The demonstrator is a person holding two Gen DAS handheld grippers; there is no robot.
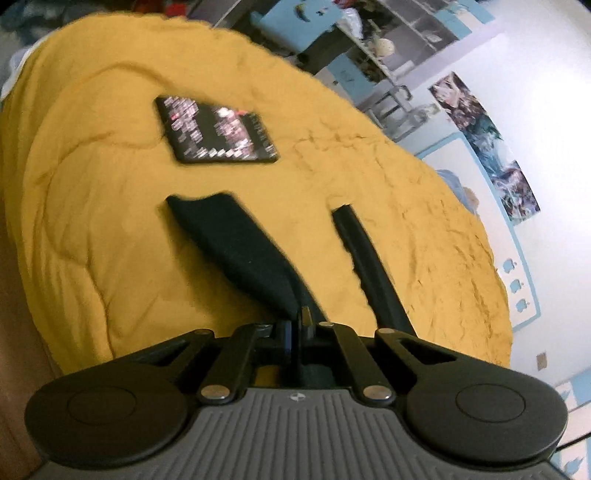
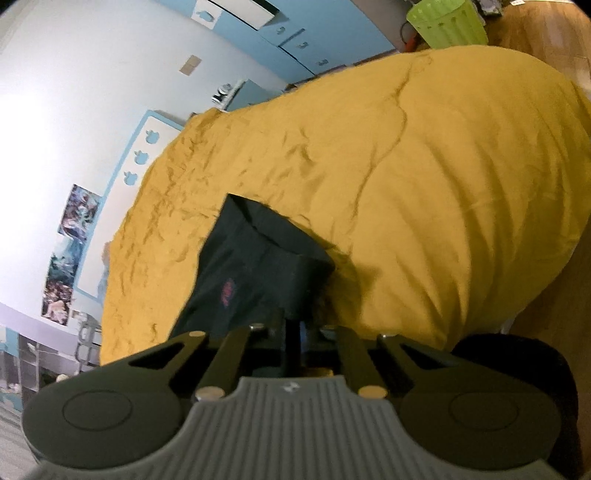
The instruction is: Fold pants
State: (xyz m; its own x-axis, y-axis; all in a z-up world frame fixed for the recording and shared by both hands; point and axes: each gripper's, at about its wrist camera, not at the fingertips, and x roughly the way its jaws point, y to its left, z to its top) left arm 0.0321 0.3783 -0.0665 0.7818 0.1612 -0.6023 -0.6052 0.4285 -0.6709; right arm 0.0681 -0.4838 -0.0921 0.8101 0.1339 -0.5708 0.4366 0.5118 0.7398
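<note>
The black pants (image 1: 236,251) lie on a yellow bedspread (image 1: 110,221). In the left wrist view one wide dark fold runs straight into my left gripper (image 1: 297,318), whose jaws are shut on the cloth. A second narrow strip of the pants (image 1: 369,269) stretches away to its right. In the right wrist view the pants (image 2: 258,266) show a small red logo (image 2: 228,291) and rise off the bedspread (image 2: 443,184) as a lifted fold. My right gripper (image 2: 293,326) is shut on the near edge of that fold. The cloth hides both grippers' fingertips.
A flat black printed card or book (image 1: 216,129) lies on the bedspread beyond the pants. Shelves (image 1: 388,48) and a postered wall (image 1: 480,140) stand behind the bed. A green slatted basket (image 2: 447,22) sits on the wooden floor past the bed's far end.
</note>
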